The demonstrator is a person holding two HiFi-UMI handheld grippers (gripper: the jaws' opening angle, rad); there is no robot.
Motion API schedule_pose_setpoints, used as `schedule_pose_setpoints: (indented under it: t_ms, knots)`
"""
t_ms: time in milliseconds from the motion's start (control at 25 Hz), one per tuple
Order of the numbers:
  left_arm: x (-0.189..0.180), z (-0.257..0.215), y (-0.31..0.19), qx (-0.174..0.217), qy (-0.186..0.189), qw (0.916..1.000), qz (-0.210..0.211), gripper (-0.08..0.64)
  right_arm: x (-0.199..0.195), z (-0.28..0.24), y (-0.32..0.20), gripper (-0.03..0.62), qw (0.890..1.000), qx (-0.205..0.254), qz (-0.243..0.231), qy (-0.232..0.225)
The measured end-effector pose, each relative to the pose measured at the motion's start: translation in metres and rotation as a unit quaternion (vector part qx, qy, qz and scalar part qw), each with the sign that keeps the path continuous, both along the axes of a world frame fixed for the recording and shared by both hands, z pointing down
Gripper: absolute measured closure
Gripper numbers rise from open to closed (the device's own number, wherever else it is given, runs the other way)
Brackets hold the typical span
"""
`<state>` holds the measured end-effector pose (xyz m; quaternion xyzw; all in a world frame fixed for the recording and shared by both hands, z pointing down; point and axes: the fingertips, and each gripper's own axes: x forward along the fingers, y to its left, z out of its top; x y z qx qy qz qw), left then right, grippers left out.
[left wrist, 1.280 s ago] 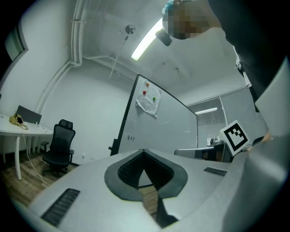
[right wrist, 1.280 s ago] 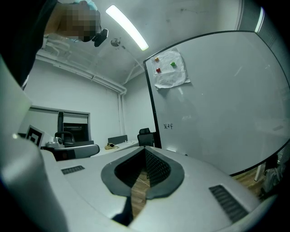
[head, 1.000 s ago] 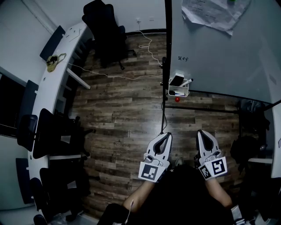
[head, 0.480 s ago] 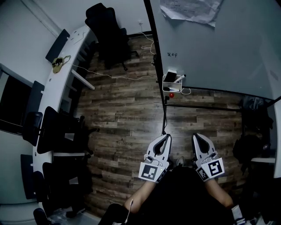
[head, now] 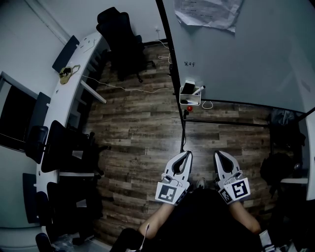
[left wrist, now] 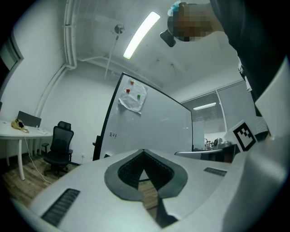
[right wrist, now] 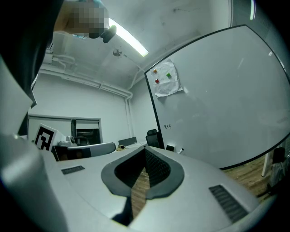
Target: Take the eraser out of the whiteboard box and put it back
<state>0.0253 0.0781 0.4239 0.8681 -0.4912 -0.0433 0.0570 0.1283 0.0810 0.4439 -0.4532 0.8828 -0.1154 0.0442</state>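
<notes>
In the head view, our left tool (head: 186, 154) and right tool (head: 218, 154) pointed side by side, well apart from the whiteboard box (head: 190, 101), where the eraser (head: 188, 87) stood. In the left gripper view the jaws met, empty. The right gripper view showed the same.

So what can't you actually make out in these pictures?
- Whiteboard box, head view: too small to tell whether the eraser is inside.
- Writing on the whiteboard, head view: too small to read.
- Sheet of paper, head view: cut off by the top edge.
- The box, right gripper view: its lower part is hidden behind the right gripper.
</notes>
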Motion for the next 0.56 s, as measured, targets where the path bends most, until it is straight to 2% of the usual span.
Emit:
schedule_pose_setpoints:
  t_ms: [360,560]
  knots:
    - [0.0013,-0.0077,-0.0052,0.011,0.008,0.9999,-0.001,0.554,-0.0004,0.0001,-0.0043,0.577,1.000,0.000,-0.005,0.003]
    - [0.0037,-0.0031,-0.0073,0.004,0.017,0.9999,0.002,0.554,0.0001,0.0000,-0.0062,0.577,1.000,-0.001,-0.006,0.004]
